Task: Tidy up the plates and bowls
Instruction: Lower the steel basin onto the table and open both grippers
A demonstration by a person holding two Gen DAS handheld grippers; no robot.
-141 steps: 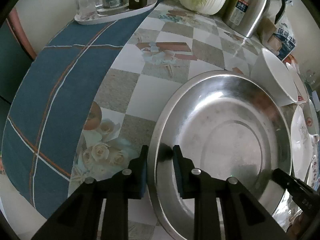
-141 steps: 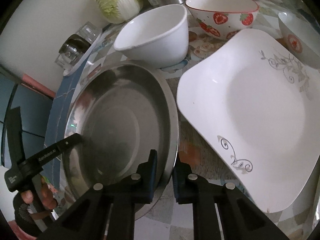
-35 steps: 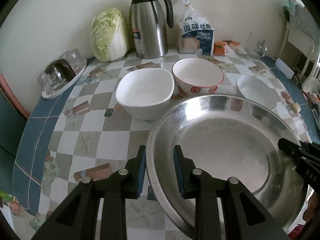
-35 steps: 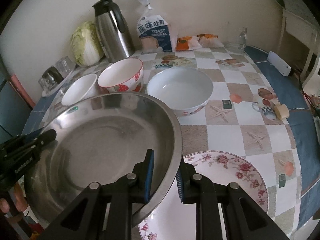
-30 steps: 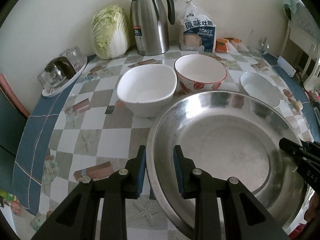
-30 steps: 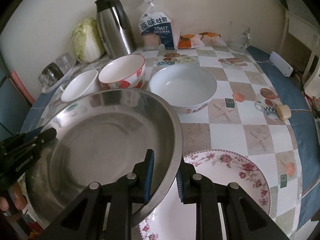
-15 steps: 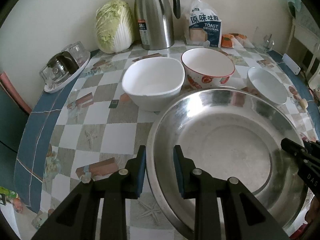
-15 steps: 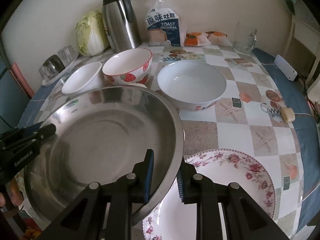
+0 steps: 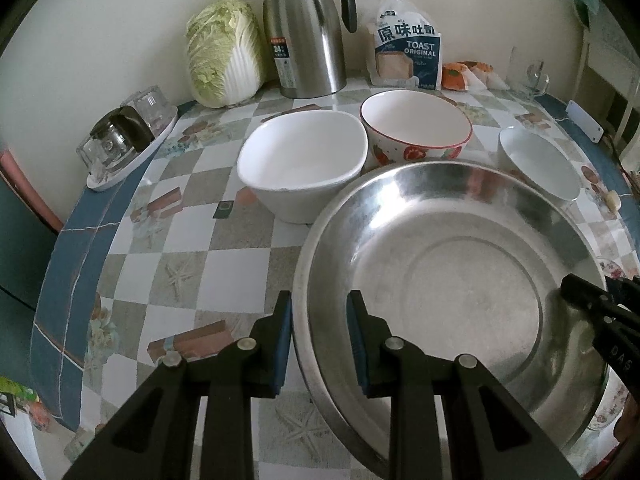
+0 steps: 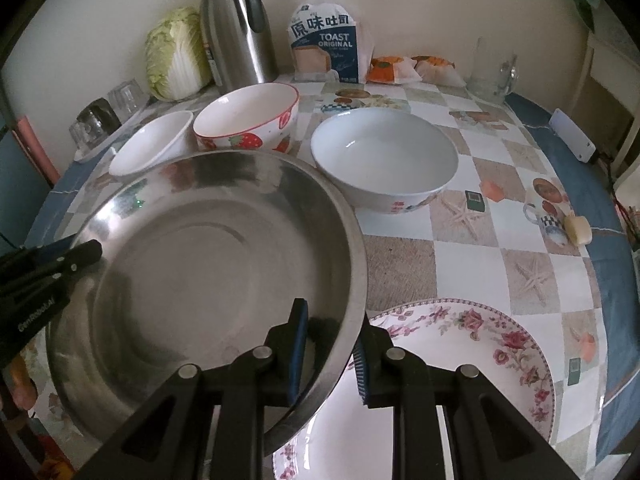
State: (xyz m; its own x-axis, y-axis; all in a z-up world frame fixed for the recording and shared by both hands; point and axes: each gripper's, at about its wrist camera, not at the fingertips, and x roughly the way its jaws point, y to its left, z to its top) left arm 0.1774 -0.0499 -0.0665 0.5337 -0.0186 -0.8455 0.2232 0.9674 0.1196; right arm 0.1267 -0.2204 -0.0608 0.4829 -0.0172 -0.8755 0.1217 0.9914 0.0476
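Observation:
A large steel basin (image 9: 452, 280) is held above the table by both grippers. My left gripper (image 9: 318, 324) is shut on its left rim. My right gripper (image 10: 332, 340) is shut on its right rim; the basin (image 10: 208, 264) fills that view's left half. Below its right edge lies a floral plate (image 10: 480, 344). Behind the basin stand a white square bowl (image 9: 304, 164), a strawberry bowl (image 9: 416, 128) and a round white bowl (image 10: 384, 156), which also shows in the left wrist view (image 9: 536, 160).
Along the back wall stand a cabbage (image 9: 224, 52), a steel thermos (image 9: 308, 28), a toast bag (image 9: 408, 52) and a glass mug (image 10: 494, 72). A tray with glassware (image 9: 124, 136) sits at the left edge. A white remote (image 10: 570, 134) lies at the right.
Both grippers have carried the basin a little forward and lower over the table, toward the bowls. The floral plate now shows more under its right edge.

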